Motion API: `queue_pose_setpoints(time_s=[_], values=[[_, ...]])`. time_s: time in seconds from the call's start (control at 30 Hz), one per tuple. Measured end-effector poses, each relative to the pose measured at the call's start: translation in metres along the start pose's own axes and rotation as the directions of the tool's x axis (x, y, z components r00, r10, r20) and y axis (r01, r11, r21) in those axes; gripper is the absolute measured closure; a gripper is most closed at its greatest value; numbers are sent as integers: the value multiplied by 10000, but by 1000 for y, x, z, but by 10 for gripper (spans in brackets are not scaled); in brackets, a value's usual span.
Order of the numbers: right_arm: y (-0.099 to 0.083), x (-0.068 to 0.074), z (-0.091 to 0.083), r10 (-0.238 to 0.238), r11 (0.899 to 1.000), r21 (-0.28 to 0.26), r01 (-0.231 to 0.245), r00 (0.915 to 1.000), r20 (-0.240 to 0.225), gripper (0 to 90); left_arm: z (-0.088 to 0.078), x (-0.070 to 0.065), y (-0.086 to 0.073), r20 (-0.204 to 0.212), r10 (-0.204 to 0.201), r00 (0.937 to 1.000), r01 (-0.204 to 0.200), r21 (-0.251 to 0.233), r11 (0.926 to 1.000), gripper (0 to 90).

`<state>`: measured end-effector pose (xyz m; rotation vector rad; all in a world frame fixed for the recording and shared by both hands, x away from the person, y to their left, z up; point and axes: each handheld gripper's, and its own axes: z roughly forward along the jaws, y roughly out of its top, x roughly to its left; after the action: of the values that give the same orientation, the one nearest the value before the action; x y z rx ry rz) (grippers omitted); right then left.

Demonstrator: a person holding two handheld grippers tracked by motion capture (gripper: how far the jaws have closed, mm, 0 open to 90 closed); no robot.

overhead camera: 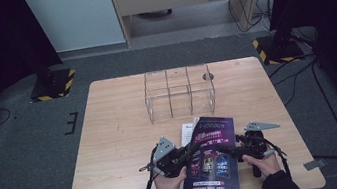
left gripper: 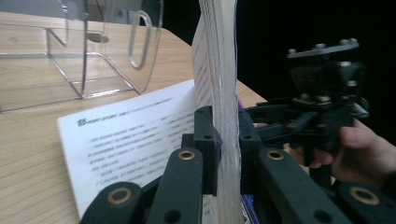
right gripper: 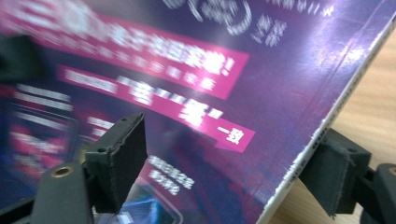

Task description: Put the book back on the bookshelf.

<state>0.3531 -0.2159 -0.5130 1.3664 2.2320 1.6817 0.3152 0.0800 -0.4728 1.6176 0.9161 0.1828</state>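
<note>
One white sheet (left gripper: pixel 135 135) half hidden under magazine (overhead camera: pixel 211 159).

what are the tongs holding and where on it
The left tongs clamp the purple glossy magazine by its page edge; the right tongs straddle its spine, unclosed.

Clear acrylic three-compartment organizer (overhead camera: pixel 179 93) blocks table's far centre; bare light wooden tabletop (overhead camera: pixel 117 137) open at left; white printed sheet (overhead camera: pixel 185 131) lies between organizer and hands.
</note>
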Motion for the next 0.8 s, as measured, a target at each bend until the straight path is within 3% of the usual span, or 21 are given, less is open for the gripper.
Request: queue_pose_setpoints(time_s=[0.03, 0.17, 0.4, 0.47, 0.53, 0.67, 0.8], values=[[1, 2, -3, -40, 9996, -296, 34, 9998, -217, 246, 0, 2, -1, 1, -102, 9999, 102, -6, 9999, 833], [2, 4, -3, -135, 9992, -383, 123, 9994, -322, 247, 2, 2, -3, -46, -111, 9999, 111, 0, 9999, 833], [0, 9, 5, -324, 9993, 190, 332, 9986, -426, 307, 3, 4, -4, 20, -102, 9999, 102, -17, 9999, 833], [-1, 11, 8, -596, 9975, 371, 600, 9982, -112, 343, 3, 4, -4, -35, -140, 9999, 140, 20, 9999, 833], [0, 10, 6, -714, 9958, 590, 701, 9972, 215, 445, 3, 5, -5, -132, -161, 9998, 162, 65, 9998, 832], [1, 10, 3, -610, 9966, 564, 596, 9979, 232, 498, 4, 5, -5, -223, -140, 9997, 142, 82, 9999, 832], [4, 13, 1, -840, 9946, 634, 816, 9958, 360, 548, 4, 6, -5, -380, -89, 9992, 95, 168, 9998, 831]])
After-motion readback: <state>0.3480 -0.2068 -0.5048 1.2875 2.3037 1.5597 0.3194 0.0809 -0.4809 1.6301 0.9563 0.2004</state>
